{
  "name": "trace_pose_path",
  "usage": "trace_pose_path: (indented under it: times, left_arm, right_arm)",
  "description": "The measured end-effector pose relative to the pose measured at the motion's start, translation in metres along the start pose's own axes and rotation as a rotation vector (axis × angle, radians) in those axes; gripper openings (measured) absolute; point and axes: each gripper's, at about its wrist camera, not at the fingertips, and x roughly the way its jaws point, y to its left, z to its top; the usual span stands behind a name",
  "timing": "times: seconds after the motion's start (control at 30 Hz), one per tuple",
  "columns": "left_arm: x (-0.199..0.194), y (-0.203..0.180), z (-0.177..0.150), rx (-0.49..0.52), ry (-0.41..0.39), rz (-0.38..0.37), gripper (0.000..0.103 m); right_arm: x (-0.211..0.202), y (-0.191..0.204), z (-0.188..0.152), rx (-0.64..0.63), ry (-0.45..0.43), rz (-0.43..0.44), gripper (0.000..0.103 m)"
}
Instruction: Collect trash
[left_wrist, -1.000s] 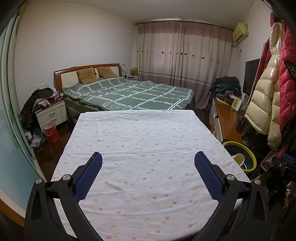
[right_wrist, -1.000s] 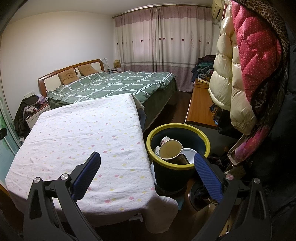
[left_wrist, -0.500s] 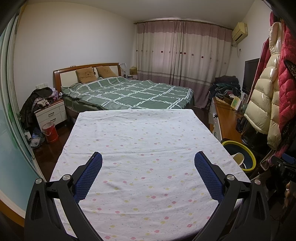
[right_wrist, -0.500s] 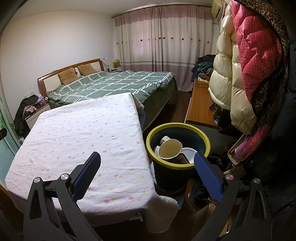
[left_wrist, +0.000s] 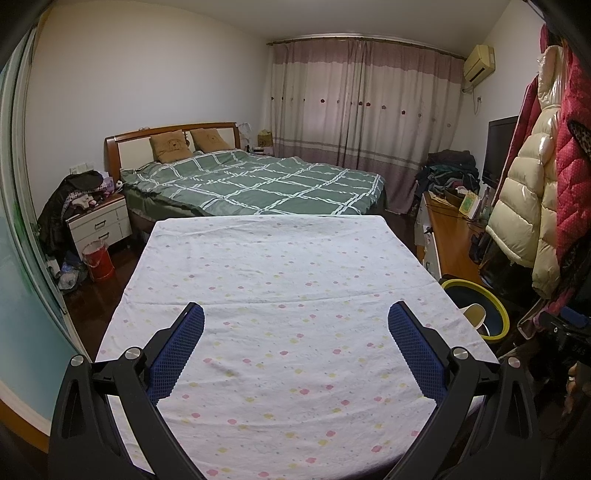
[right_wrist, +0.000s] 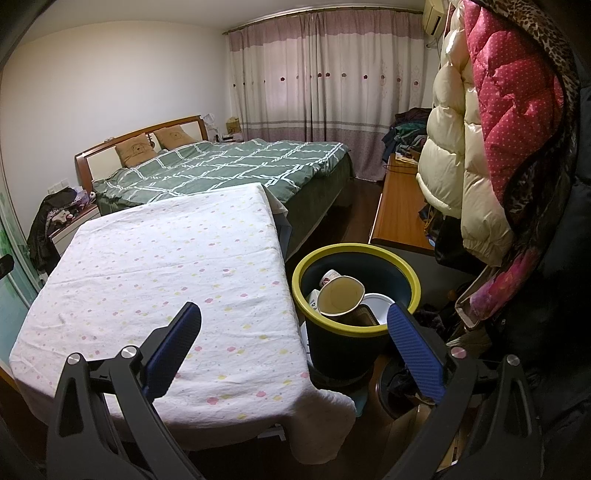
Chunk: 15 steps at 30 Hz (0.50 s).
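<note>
A dark bin with a yellow rim (right_wrist: 412, 275) stands on the floor right of the table (right_wrist: 155, 258); it appears small at the right edge in the left wrist view as the bin (left_wrist: 496, 312). Inside lie a large paper cup (right_wrist: 340, 295), a smaller printed cup (right_wrist: 330, 277) and a white lid (right_wrist: 376, 301). My right gripper (right_wrist: 293, 314) hangs open over the table's right edge, with nothing between its fingers. My left gripper (left_wrist: 295, 314) is open above the flowered tablecloth (left_wrist: 280, 280), which carries no objects.
A green checked bed (left_wrist: 255, 184) lies beyond the table. Puffy coats (right_wrist: 491, 122) hang at the right over a wooden desk (right_wrist: 400, 206). A nightstand (left_wrist: 99, 221) and red bucket (left_wrist: 98, 260) stand at the left by a sliding door.
The left view has shifted very slightly; the right view looks the same. Both grippers stay open and empty.
</note>
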Motion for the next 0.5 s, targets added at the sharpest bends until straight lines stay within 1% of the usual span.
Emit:
trace_pose_path:
  times: [0.1, 0.23, 0.3, 0.37, 0.5]
  left_arm:
    - [0.001, -0.001, -0.001, 0.001, -0.001, -0.003, 0.098]
    - [0.001, 0.000, -0.001, 0.002, -0.014, 0.010, 0.098]
    - [0.004, 0.003, 0.001, -0.006, -0.007, 0.014, 0.098]
    - [0.015, 0.009, 0.005, -0.019, 0.016, 0.009, 0.098]
    - [0.054, 0.027, 0.013, -0.028, 0.065, 0.039, 0.098]
  right_arm:
    - [0.000, 0.001, -0.002, 0.001, 0.003, 0.001, 0.096]
    - [0.002, 0.001, -0.004, 0.002, 0.004, 0.003, 0.096]
    - [0.006, 0.001, -0.005, 0.001, 0.007, 0.002, 0.096]
    - [0.012, 0.004, -0.005, -0.003, 0.013, 0.008, 0.096]
    - [0.035, 0.019, 0.006, -0.029, 0.028, 0.047, 0.096]
